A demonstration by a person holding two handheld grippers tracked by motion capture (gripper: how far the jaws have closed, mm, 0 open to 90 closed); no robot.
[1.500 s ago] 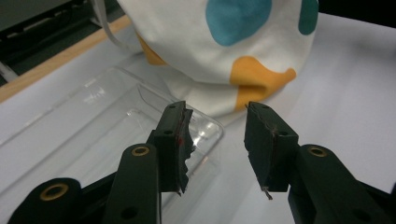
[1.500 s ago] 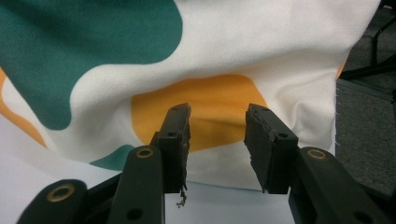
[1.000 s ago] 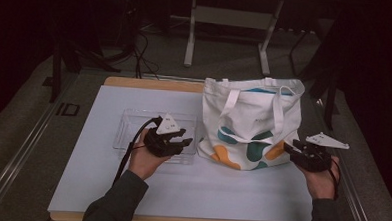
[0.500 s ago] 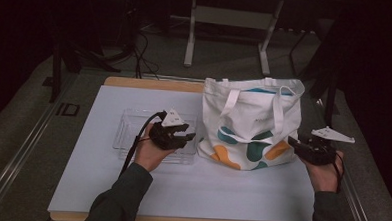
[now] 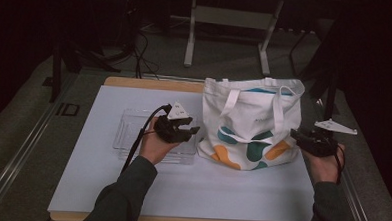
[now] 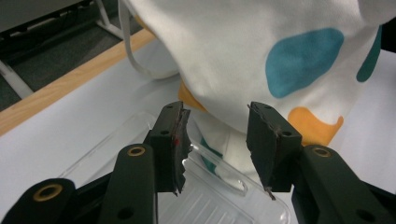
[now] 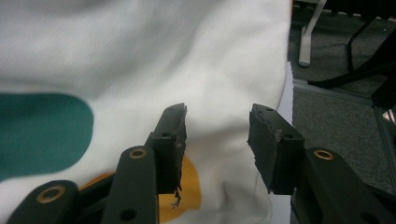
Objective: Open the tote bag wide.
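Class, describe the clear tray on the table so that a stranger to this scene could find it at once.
Start at the white-topped table and find the standing white cloth tote bag with teal and orange blobs. Just left of it lies the shallow clear plastic tray, under the left gripper. It alone is see-through and flat.

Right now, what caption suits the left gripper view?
Open fingers above a clear plastic tray, facing a white tote bag with teal and orange blobs.
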